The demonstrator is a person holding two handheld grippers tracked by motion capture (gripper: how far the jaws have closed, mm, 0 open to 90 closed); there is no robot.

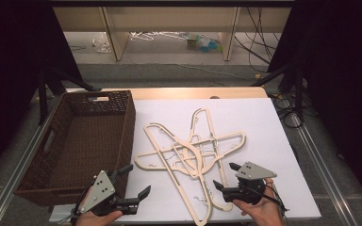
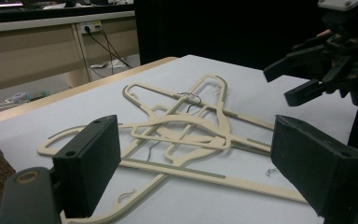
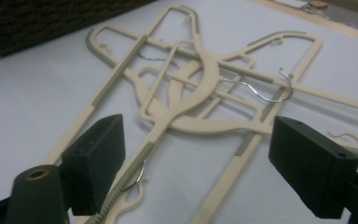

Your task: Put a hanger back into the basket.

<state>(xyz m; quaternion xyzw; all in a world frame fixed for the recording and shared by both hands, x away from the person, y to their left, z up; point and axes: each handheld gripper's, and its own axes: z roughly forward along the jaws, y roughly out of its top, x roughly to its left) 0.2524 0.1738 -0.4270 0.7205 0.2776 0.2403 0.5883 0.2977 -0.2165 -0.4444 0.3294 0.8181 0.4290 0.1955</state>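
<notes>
Several cream plastic hangers (image 1: 188,151) with thin metal hooks lie crossed in a pile mid-table. My left gripper (image 1: 136,180) is open at the near left, between the basket's corner and the pile, with nothing between its jaws. In the left gripper view the hangers (image 2: 191,123) lie just beyond the left gripper (image 2: 193,130). My right gripper (image 1: 224,174) is open at the near right, by the pile's lower end. In the right gripper view the right gripper (image 3: 198,135) hovers over the hangers (image 3: 205,70), apart from them.
A brown wicker basket (image 1: 129,126) with nothing in it stands at the table's left, close to the pile. A white sheet (image 1: 264,141) covers the table. The right gripper (image 2: 307,74) hangs at the upper right of the left gripper view. Beyond the table are wooden desk legs and cables.
</notes>
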